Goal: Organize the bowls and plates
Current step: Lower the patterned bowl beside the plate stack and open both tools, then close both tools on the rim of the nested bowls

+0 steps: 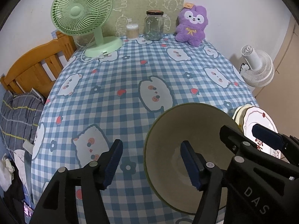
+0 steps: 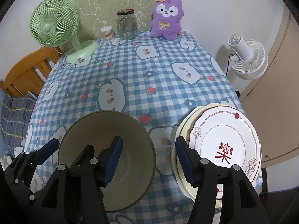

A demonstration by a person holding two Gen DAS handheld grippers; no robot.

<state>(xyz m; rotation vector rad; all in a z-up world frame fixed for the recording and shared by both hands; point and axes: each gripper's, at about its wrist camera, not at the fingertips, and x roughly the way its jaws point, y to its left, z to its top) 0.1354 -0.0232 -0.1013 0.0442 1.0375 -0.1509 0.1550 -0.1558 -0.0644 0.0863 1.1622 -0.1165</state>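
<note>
Both tongs were let go, holding nothing. The left tongs (image 1: 151, 164) had one finger over the bowl (image 1: 186, 149). The plates (image 2: 220, 145) sat just right of the right tongs (image 2: 148, 160). A clumsy pinch could have tipped the bowl.

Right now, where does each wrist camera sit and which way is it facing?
Left wrist: behind the open left gripper, low at the table's near edge, facing the far wall; bowl ahead, right gripper intruding at right.
Right wrist: behind the open right gripper, same heading, straddling the gap between bowl and plate stack; left gripper at lower left.
Shared: bowl, plates, green fan, jar, purple plush.
</note>
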